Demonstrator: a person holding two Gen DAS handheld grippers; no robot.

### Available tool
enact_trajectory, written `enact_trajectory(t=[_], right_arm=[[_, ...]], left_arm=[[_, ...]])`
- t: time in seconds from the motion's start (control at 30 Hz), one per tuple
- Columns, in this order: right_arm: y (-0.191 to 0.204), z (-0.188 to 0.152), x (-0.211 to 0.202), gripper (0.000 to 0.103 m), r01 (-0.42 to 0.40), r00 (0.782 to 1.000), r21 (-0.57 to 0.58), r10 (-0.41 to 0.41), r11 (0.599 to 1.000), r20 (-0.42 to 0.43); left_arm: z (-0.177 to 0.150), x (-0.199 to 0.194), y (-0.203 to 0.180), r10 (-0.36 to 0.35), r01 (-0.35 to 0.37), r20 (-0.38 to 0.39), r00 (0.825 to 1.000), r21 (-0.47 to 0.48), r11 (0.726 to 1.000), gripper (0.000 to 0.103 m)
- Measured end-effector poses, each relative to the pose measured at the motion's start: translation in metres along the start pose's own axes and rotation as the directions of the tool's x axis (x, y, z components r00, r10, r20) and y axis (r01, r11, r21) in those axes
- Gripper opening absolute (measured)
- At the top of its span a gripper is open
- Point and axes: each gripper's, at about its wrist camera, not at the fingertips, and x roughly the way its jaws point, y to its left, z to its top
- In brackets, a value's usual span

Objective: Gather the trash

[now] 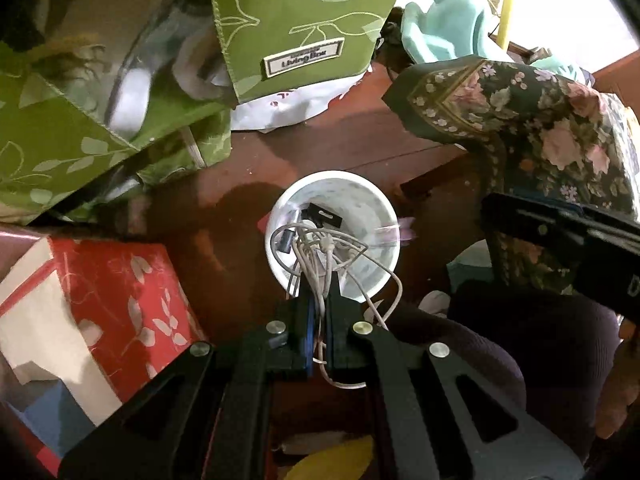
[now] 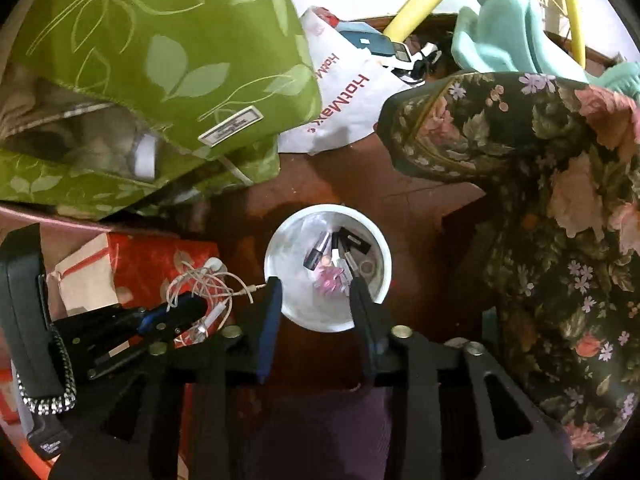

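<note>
Left hand-held gripper (image 1: pixel 320 280) clamped on a tangled white earphone cable (image 1: pixel 320 248), jaws nearly together with the cord pinched between them. The bundle has no clear long axis; loops spread forward over the mouth of the white cup (image 1: pixel 276 256), other strands trail back through the jaws. In the right wrist view the same cable (image 2: pixel 200 284) hangs from the left hand-held gripper (image 2: pixel 192 304) just left of the cup (image 2: pixel 276 240), its jack plug pointing right toward the cup rim. Right hand-held gripper (image 2: pixel 316 284) spread wide, holding nothing, one finger on each side of the cup's near rim. Cup stands upright on the dark wood floor (image 2: pixel 400 184); inside are small black tube-like items (image 2: pixel 318 254), a pink crumpled wrapper (image 2: pixel 328 280) and a round ring-shaped piece (image 2: pixel 366 267). Green leaf-print fabric box (image 1: pixel 300 20) far left, red leaf-print box (image 1: pixel 120 300) near left, floral cloth (image 1: pixel 552 128) to the right, white plastic bag (image 2: pixel 344 108) behind.
</note>
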Motion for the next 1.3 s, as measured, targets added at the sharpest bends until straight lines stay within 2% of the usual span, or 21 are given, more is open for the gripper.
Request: enact_trajectory(t=[0.2,0.33,0.43,0.63,0.83,0.97,1.07,1.1,1.17,1.3], right_arm=[[-0.01,0.0,-0.009,0.038,0.02,1.0,0.012,-0.02,1.0,0.0],[-0.015,-0.002,-0.017,0.038,0.023,1.0,0.018,-0.023,1.0,0.01],[-0.016,-0.007,-0.026,0.038,0.025,0.999,0.015,-0.025,1.0,0.027],[-0.014,-0.022,-0.056,0.038,0.033,0.995,0.008,-0.033,0.999,0.09],[-0.006,-0.045,-0.105,0.038,0.055,0.976,0.019,-0.058,0.998,0.212],[-0.001,-0.066,-0.147,0.038,0.056,0.945,0.055,-0.071,0.997,0.319],[0.003,-0.084,-0.18,0.038,0.068,0.906,0.086,-0.098,0.994,0.413],[0.006,-0.093,-0.195,0.038,0.08,0.881,0.101,-0.118,0.992,0.457],[0.01,-0.104,-0.211,0.038,0.105,0.848,0.131,-0.158,0.986,0.506],[0.019,-0.134,-0.244,0.038,0.125,0.76,0.215,-0.233,0.969,0.607]], left_arm=[[0.015,0.01,-0.011,-0.028,0.028,-0.018,0.999,-0.003,1.0,0.004],[0.019,0.013,-0.017,-0.026,0.026,-0.038,0.999,-0.011,1.0,0.024],[0.018,0.006,-0.022,-0.026,0.026,-0.027,0.999,0.006,1.0,0.025],[0.011,-0.027,-0.032,-0.05,0.049,0.032,0.998,0.041,0.998,0.025],[-0.003,-0.081,-0.049,-0.091,0.076,0.136,0.987,0.108,0.991,0.025],[-0.016,-0.121,-0.065,-0.124,0.083,0.222,0.967,0.185,0.979,0.025],[-0.031,-0.157,-0.08,-0.154,0.072,0.31,0.938,0.263,0.962,0.025],[-0.036,-0.167,-0.083,-0.168,0.071,0.335,0.927,0.283,0.956,0.025],[-0.043,-0.187,-0.09,-0.201,0.076,0.378,0.904,0.32,0.944,0.025],[-0.057,-0.234,-0.099,-0.279,0.077,0.472,0.836,0.402,0.912,0.025]])
